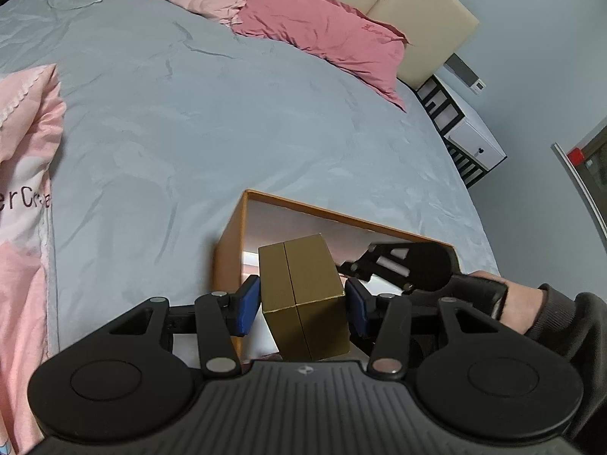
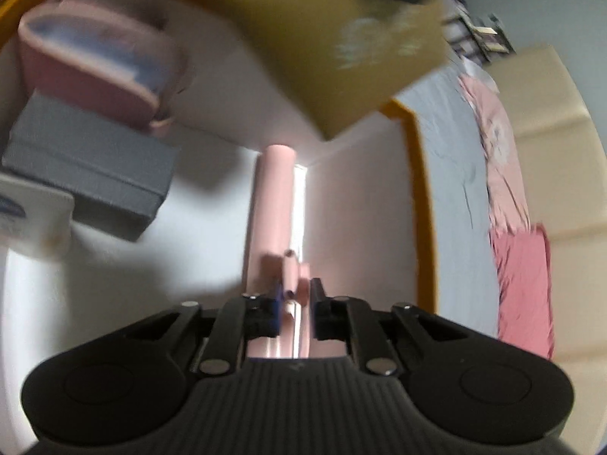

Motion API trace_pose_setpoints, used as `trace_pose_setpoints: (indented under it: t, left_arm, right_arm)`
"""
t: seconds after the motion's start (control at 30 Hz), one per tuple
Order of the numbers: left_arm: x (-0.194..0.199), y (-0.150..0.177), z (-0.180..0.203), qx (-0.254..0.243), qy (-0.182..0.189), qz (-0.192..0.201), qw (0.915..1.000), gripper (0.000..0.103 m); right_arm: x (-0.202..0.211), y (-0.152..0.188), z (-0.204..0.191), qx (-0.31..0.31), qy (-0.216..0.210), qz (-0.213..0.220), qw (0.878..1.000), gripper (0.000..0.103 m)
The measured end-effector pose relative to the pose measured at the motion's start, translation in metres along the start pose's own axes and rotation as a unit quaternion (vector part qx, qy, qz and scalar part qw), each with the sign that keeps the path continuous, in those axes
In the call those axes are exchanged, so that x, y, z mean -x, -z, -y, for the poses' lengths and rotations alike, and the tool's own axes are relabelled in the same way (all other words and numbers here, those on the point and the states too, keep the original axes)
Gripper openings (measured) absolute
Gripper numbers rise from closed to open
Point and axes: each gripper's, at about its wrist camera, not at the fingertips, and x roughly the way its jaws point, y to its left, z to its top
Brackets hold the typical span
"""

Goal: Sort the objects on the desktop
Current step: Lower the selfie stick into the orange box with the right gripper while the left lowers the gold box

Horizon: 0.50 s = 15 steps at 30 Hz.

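1. Left wrist view: the left gripper (image 1: 303, 309) clamps a gold box (image 1: 303, 299) between its blue pads, above the orange-rimmed tray (image 1: 341, 218) on the grey bed (image 1: 189, 113).
2. At 3 o'clock, the right gripper (image 1: 379, 265) reaches into the tray.
3. Right wrist view: the right gripper (image 2: 296, 303) has jaws narrowly parted around a pink tube (image 2: 271, 204); pad contact is unclear through blur.
4. At 10 o'clock lie a grey box (image 2: 91, 182) and, farther, a pink case (image 2: 95, 64).

Grey bedsheet (image 1: 227, 121), pink pillows (image 1: 322, 34), cream headboard (image 1: 425, 11), white nightstand (image 1: 474, 140)

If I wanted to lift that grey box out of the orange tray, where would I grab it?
Judging by its shape, take the grey box across its two long flat sides, coming down from above. It lies flat on the floor of the orange tray, with a pink case close behind it, so the top looks like the freest approach.
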Motion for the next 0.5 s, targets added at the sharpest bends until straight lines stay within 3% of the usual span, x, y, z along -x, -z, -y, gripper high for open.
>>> trace_pose_setpoints:
  t: [0.13, 0.2, 0.3, 0.4, 0.5]
  left_arm:
    - [0.005, 0.005, 0.017, -0.01, 0.018, 0.004, 0.9998, 0.056]
    - [0.006, 0.008, 0.029, -0.015, 0.031, 0.004, 0.9994, 0.056]
    - [-0.003, 0.017, 0.052, -0.035, 0.039, -0.004, 0.9986, 0.056]
    - [-0.022, 0.036, 0.08, -0.075, 0.024, -0.031, 0.9964, 0.056]
    - [-0.041, 0.054, 0.103, -0.121, -0.004, -0.059, 0.9909, 0.056]
  right_arm:
    - [0.032, 0.012, 0.03, -0.144, -0.015, -0.001, 0.99, 0.025]
    - [0.052, 0.021, 0.047, -0.23, -0.009, -0.006, 0.973, 0.025]
    - [0.081, 0.036, 0.061, -0.31, -0.006, -0.02, 0.95, 0.025]
    - [0.103, 0.052, 0.062, -0.344, -0.031, -0.029, 0.938, 0.021]
    - [0.11, 0.062, 0.045, -0.341, -0.073, -0.029, 0.937, 0.014]
